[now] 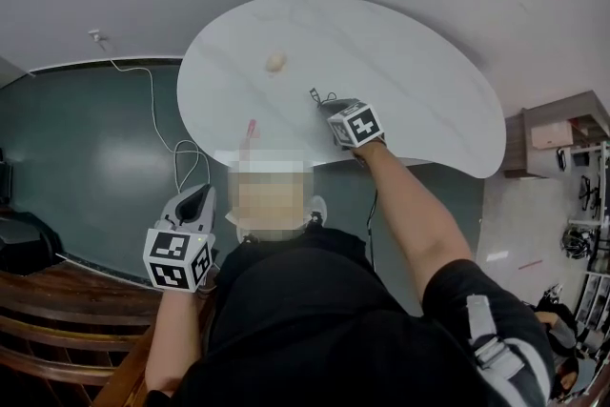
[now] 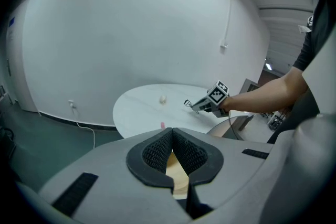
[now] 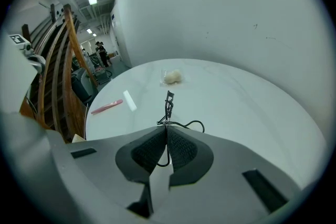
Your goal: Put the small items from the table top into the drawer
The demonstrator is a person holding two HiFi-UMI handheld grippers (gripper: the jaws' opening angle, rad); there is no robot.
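Your right claw (image 3: 167, 132) is clamped on the wire handle of the black curler (image 3: 168, 105), which pokes out over the table (image 1: 429, 91) close to its near edge. Your left claw (image 2: 171, 136) is pressed together on nothing, off the table's near side. A cream lump (image 1: 275, 62) lies toward the left end, and a pink stick (image 1: 251, 129) lies by the near edge.

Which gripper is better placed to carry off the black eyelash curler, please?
Right: the right gripper is shut on the eyelash curler over the table; the left gripper is away from the table, shut and empty.
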